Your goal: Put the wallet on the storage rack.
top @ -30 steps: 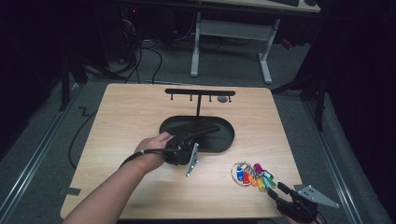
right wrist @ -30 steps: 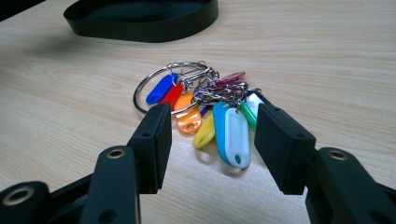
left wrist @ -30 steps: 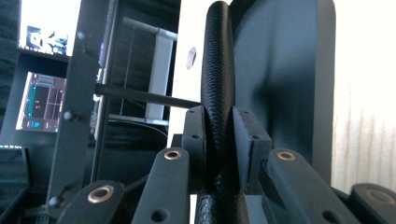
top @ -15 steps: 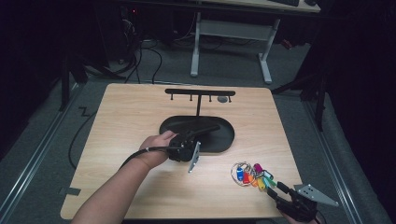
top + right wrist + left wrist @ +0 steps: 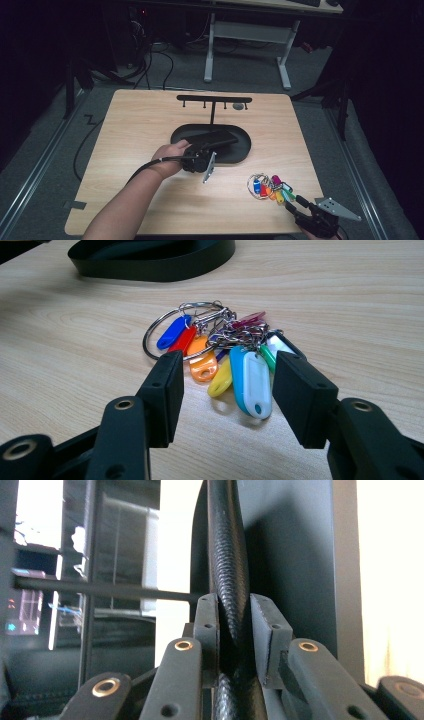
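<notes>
My left gripper (image 5: pixel 207 150) clamps a flat black textured case (image 5: pixel 209 139) on its edge, over the black oval tray (image 5: pixel 240 152); its long axis runs along the tray, slightly tilted. My right gripper (image 5: pixel 225 385) stands half open just short of the bunch of coloured key tags (image 5: pixel 227 352). I see no readable writing.

The left gripper (image 5: pixel 235 625) has its two black jaws pressed against a thin black textured item (image 5: pixel 228 565) that stands on edge and runs up past the pads (what it is I cannot tell). A black tray (image 5: pixel 295 555) lies behind it on the pale wooden table (image 5: pixel 390 580). A thin dark rod (image 5: pixel 100 589) crosses at left.
</notes>
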